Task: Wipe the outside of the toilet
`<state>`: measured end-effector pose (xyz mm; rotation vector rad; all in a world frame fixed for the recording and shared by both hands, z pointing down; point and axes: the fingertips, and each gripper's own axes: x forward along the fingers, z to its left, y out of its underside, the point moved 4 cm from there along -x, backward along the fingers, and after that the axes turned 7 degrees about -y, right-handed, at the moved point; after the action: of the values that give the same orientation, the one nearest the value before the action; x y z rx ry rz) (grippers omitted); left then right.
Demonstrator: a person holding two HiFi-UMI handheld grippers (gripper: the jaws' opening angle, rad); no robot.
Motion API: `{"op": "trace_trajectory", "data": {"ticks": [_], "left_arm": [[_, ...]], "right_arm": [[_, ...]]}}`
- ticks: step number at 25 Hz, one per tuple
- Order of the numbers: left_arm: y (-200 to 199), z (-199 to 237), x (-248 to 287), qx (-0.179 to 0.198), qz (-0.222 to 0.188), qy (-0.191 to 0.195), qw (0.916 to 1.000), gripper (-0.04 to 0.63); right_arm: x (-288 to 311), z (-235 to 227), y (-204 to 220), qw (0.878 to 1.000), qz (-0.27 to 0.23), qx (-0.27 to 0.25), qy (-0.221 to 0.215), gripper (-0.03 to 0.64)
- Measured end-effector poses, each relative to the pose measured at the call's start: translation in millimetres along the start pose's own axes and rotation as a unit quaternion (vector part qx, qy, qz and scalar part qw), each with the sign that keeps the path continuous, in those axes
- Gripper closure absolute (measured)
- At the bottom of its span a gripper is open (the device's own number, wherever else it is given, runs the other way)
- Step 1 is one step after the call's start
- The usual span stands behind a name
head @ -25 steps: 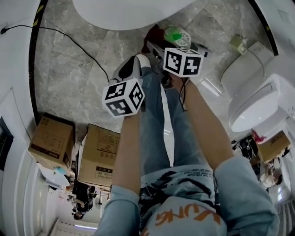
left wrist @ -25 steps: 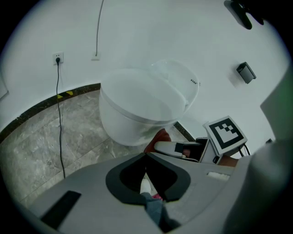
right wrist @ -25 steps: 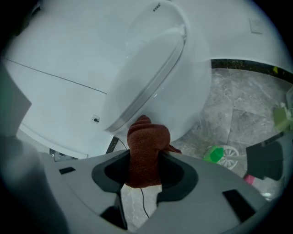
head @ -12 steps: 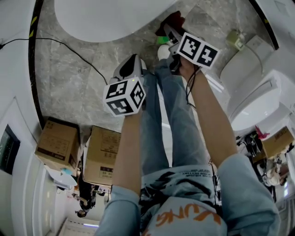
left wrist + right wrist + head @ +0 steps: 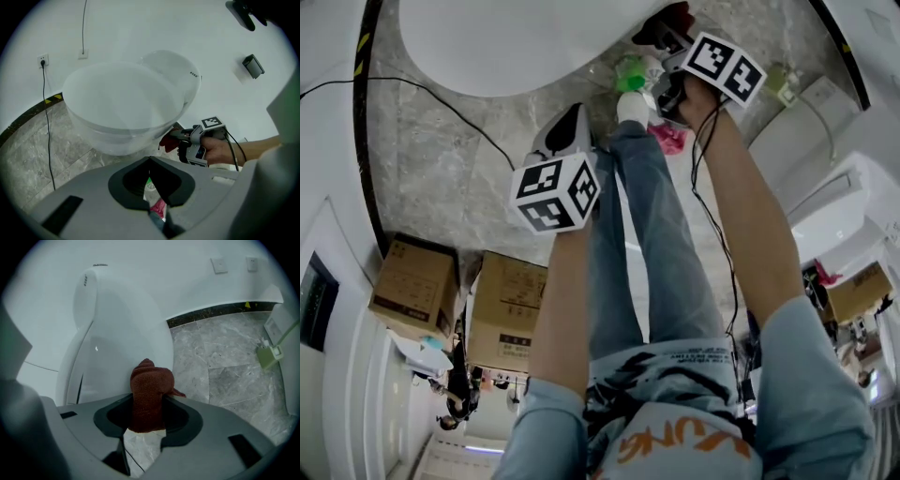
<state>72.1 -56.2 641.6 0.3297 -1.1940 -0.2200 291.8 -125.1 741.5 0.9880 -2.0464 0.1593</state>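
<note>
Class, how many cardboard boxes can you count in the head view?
3: the left box and the middle box side by side at lower left, the right box near the right edge. Others may be hidden.

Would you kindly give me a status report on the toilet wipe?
Right hand-held gripper shut on red cloth, at outer side of toilet. Left hand-held gripper shut, empty, idle. Nothing blocking.
</note>
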Motion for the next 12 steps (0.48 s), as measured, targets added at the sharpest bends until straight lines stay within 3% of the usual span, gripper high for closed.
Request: {"op": "trace_trajectory", "data": {"ticks": [5, 12], "left_arm": [[3.0, 0.2, 7.5, -0.015, -0.008, -0.006, 0.9998, 0.594], [18.5, 22.9, 3.9, -0.041, -0.013, -0.012, 0.9990, 0.594]], "right_arm": [[22.5, -20.9, -2.2, 0.999, 0.011, 0.037, 0.016, 0.449], [36.8, -21.8, 9.5, 1.000, 0.005, 0.022, 0.015, 0.453]]}}
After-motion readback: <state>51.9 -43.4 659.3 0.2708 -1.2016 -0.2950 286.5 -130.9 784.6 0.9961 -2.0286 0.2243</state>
